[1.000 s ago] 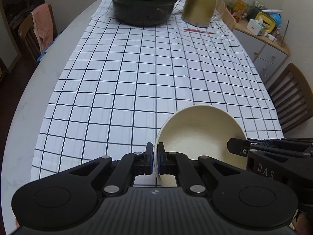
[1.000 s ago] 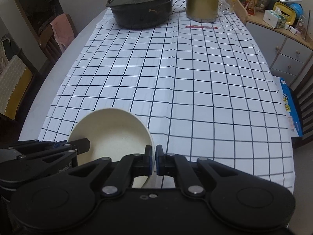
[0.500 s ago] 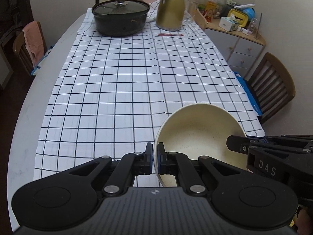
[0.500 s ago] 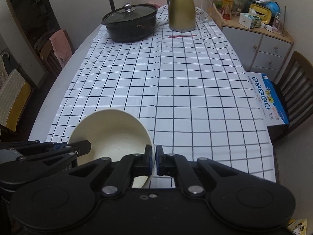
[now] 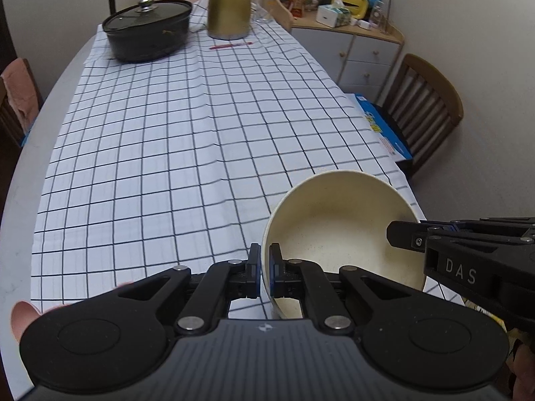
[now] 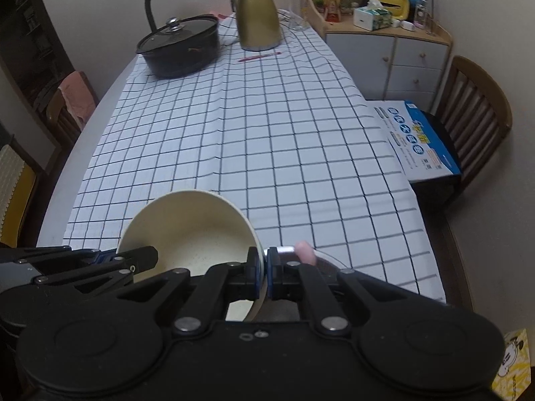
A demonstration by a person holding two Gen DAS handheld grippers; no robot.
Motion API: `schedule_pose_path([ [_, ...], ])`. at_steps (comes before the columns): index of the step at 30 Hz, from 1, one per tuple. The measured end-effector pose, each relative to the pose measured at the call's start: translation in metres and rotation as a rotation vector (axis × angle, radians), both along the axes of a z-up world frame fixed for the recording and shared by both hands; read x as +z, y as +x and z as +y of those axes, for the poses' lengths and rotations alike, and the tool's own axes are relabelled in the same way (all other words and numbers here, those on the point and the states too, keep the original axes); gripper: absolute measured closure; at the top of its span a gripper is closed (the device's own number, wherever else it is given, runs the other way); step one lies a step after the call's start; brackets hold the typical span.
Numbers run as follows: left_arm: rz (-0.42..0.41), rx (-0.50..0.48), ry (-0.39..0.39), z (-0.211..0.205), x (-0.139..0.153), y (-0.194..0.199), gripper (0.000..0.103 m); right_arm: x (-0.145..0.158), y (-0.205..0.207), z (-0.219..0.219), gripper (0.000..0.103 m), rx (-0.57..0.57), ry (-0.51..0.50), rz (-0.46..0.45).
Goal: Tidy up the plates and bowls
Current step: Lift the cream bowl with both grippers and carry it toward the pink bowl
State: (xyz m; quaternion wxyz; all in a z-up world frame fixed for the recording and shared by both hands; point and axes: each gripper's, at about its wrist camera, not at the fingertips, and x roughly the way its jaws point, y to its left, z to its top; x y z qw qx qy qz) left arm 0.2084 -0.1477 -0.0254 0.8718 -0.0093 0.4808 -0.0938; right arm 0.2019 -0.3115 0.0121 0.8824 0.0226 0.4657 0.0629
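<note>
We held the cream bowl (image 5: 341, 234) tilted above the near end of the table (image 5: 20, 180), over the checked cloth (image 5: 187, 140). Our left gripper (image 5: 264, 269) was clamped on one side of its rim and our right gripper (image 6: 265, 272) on the opposite side. At the far end stood a lidded black pot (image 6: 180, 46) and a gold jug (image 6: 257, 20), with a red pen (image 6: 259, 56) lying just in front of the jug.

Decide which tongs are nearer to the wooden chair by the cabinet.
Right. The right tongs grip the bowl's rim on the side toward the wooden chair; the left tongs grip the opposite rim, farther from it.
</note>
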Motion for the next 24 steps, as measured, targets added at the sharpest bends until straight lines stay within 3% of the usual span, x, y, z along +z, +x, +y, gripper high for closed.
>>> schedule_pose_path([
  [11,0.013,-0.085,0.024,-0.037,-0.024,-0.015,0.099,-0.023,-0.03,-0.036,0.098,-0.071,0.008,0.021],
  [24,-0.007,-0.15,0.09,-0.062,-0.054,-0.014,0.099,-0.061,-0.034,-0.056,0.098,-0.11,0.028,0.058],
])
